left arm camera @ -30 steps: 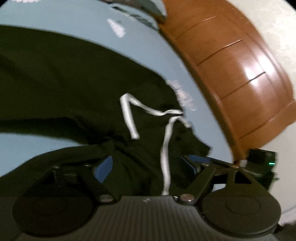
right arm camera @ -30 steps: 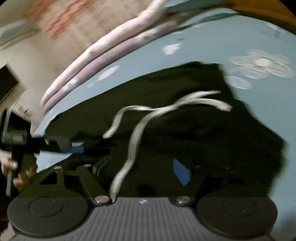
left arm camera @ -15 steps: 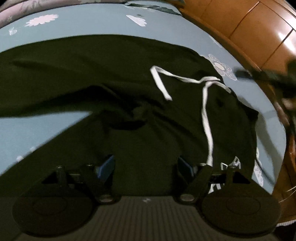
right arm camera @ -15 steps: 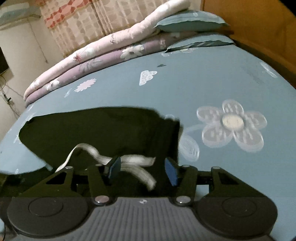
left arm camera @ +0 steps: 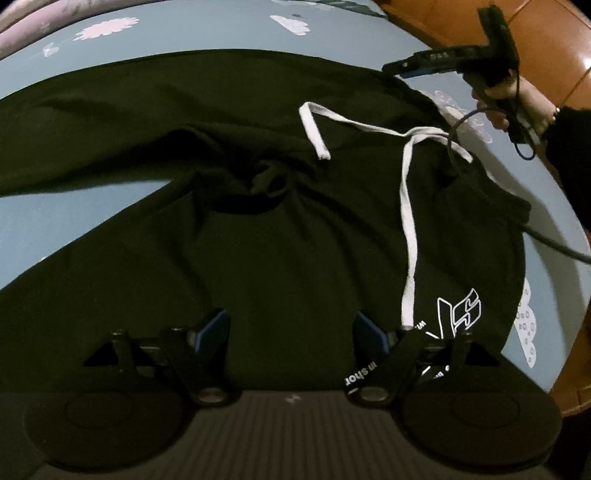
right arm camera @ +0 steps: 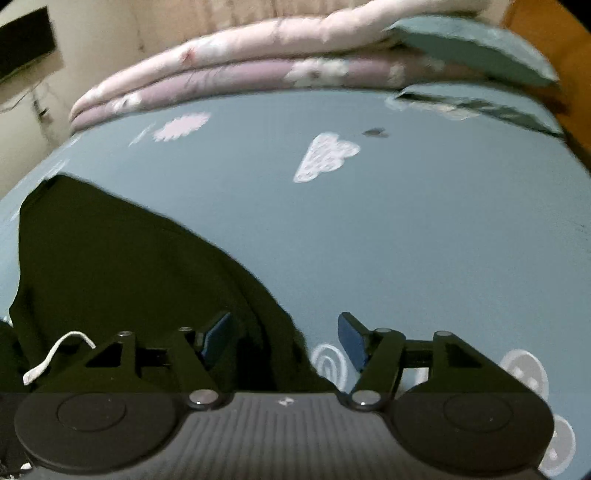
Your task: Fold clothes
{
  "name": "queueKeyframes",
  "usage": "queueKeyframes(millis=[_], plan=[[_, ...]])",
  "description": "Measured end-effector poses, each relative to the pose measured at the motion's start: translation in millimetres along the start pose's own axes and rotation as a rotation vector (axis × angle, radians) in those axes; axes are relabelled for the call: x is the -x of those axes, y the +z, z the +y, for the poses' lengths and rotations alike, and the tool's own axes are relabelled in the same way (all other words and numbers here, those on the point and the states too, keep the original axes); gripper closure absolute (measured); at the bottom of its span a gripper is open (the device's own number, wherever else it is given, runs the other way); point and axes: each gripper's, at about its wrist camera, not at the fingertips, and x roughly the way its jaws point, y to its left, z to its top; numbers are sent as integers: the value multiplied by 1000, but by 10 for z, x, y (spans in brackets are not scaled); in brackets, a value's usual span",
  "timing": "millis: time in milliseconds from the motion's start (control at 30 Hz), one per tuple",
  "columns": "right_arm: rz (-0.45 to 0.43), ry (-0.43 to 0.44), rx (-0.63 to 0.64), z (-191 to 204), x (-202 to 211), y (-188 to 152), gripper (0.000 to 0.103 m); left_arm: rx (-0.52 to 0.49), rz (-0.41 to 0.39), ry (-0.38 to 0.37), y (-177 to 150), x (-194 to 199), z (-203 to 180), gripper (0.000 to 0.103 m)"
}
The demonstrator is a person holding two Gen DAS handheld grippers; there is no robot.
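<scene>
A black garment (left arm camera: 258,240) with a white drawstring (left arm camera: 408,229) and a white printed logo (left arm camera: 461,310) lies spread on the blue bed sheet (left arm camera: 55,221). My left gripper (left arm camera: 291,326) hovers over its near part, open, with only flat fabric below the blue pads. In the right wrist view the garment (right arm camera: 110,258) fills the lower left, with a drawstring end (right arm camera: 48,362) beside it. My right gripper (right arm camera: 284,330) hangs above the garment's edge. Its jaws are opening and nothing is pinched between them. From the left wrist view, that right gripper (left arm camera: 406,68) shows at the top right, held by a hand (left arm camera: 517,96).
Folded pink quilts (right arm camera: 258,48) and a blue pillow (right arm camera: 472,48) lie at the far end of the bed. A wooden bed frame (left arm camera: 554,33) runs along the right side. A dark cable (left arm camera: 546,240) trails over the garment's right edge. Bare sheet (right arm camera: 406,240) stretches beyond the garment.
The right gripper has swung away from the drawstring toward the garment's edge and bare sheet, its jaws narrowing then widening. The left gripper has shifted and tilted, showing more of the garment and its logo.
</scene>
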Motion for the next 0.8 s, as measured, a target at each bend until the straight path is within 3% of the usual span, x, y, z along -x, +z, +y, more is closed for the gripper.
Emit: queueKeyframes(millis=[100,167,233,267,600,733,800], plan=[[67,21,44,41,-204,43,35,4,4,-17,-24,25,-27,26],[89,36,70,99,-275,14,44,-2,9,-5,-60,55,-1,25],[85,35,85,167,-298,-19,83,2,10,8,-90,70,23,25],[76,29,87,199,-292,-32,91,5,10,10,-101,75,31,25],[49,-128,92,328,-329,-1,91,-5,15,19,-77,189,137,25],[32,-139,72,318,-248,-9,78,-58,9,45,-80,257,154,25],[10,-138,75,338,-91,-16,77,-127,1,57,-129,298,159,25]])
